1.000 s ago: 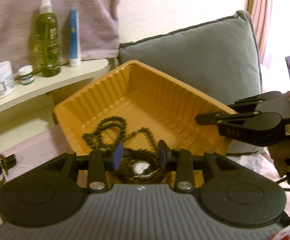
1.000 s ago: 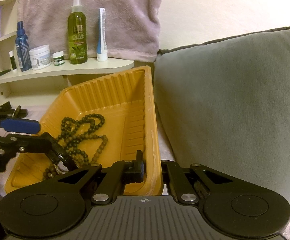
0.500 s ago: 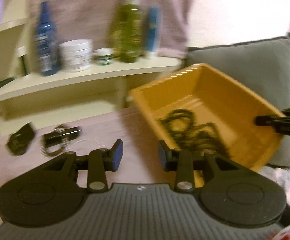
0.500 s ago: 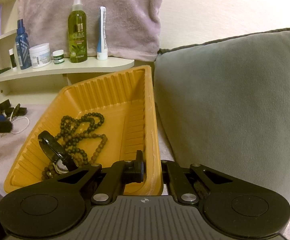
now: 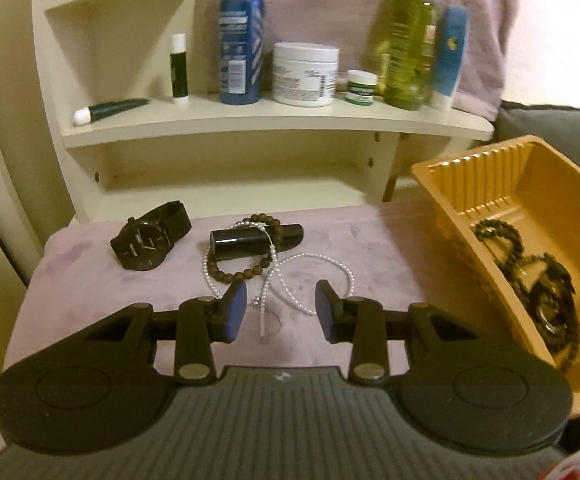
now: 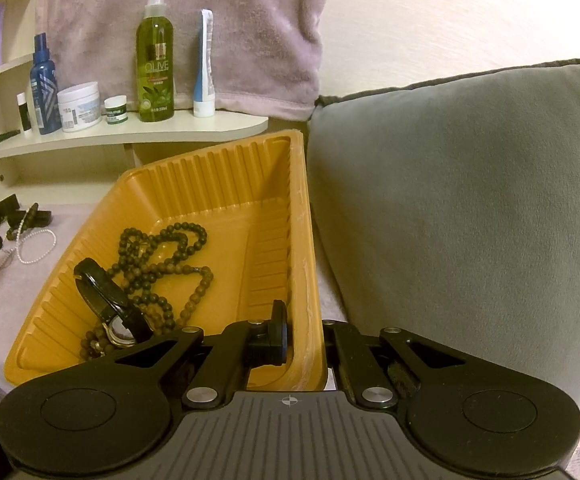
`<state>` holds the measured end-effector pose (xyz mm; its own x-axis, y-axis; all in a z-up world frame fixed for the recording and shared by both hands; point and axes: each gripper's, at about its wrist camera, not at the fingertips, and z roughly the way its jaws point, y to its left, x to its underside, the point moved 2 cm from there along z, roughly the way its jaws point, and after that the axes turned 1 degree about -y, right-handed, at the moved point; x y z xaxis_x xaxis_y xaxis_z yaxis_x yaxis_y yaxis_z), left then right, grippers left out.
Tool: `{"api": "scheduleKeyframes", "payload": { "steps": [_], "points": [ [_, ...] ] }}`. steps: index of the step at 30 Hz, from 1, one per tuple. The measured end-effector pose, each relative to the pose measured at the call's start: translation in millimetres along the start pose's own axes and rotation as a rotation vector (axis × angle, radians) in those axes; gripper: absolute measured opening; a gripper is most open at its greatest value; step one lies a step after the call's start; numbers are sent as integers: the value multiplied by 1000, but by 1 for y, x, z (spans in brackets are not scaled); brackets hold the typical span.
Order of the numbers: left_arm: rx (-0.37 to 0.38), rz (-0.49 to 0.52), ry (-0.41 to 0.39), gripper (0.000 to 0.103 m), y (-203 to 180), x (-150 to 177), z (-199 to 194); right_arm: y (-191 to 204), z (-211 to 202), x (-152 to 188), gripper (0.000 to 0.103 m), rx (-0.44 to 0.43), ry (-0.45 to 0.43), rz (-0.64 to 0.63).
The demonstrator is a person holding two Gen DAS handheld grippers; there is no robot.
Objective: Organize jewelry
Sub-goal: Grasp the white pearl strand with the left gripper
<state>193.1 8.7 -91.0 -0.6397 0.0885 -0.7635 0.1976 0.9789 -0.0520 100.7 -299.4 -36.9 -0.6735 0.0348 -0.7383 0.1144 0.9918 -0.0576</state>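
Your left claw (image 5: 281, 312) is spread wide and holds nothing; just beyond its tips, in the lower middle of the left wrist frame, lies the pearl strand (image 5: 310, 276) on the mauve cloth (image 5: 89, 280), its loose tail running toward you between the 2 pads, so its long axis lies roughly along your reach; that makes it the likely next pick, and the left claw is plainly the nearer one. A little farther, the brown bead bracelet (image 5: 241, 274) loops around a black cylinder (image 5: 255, 238) that lies crosswise, left to right; the pearls also touch that cylinder, so expect some tangling if you lift. To the left of it sits the black watch (image 5: 145, 246), face up.

Your right claw (image 6: 305, 336) is pinching the near right wall of the yellow tray (image 6: 302, 216), holding it tilted against the grey cushion (image 6: 470, 200); inside lie a dark bead necklace (image 6: 161, 248) and a second watch (image 6: 105, 300), slid toward the low corner.

Farthest, at the top of both frames, the shelf (image 6: 129, 136) carries toiletries; only "OLIVE" on the green spray bottle (image 6: 155, 68) reads clearly; the other labels are too small or blurred.
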Motion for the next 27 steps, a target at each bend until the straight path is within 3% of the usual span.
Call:
{"api": "scheduleKeyframes", "payload": {
  "steps": [12,16,19,27],
  "points": [
    [-4,-43,32,22,-1,-5,38,0,1,-1,4,4,7,-3],
    [-12,-39,51,8,0,-3,48,0,1,-1,4,5,7,-3],
    [-3,-36,49,3,1,-3,44,0,2,-1,4,5,7,-3],
    [-4,-7,-10,2,16,-18,6,0,1,-1,4,6,1,-6]
  ]
}}
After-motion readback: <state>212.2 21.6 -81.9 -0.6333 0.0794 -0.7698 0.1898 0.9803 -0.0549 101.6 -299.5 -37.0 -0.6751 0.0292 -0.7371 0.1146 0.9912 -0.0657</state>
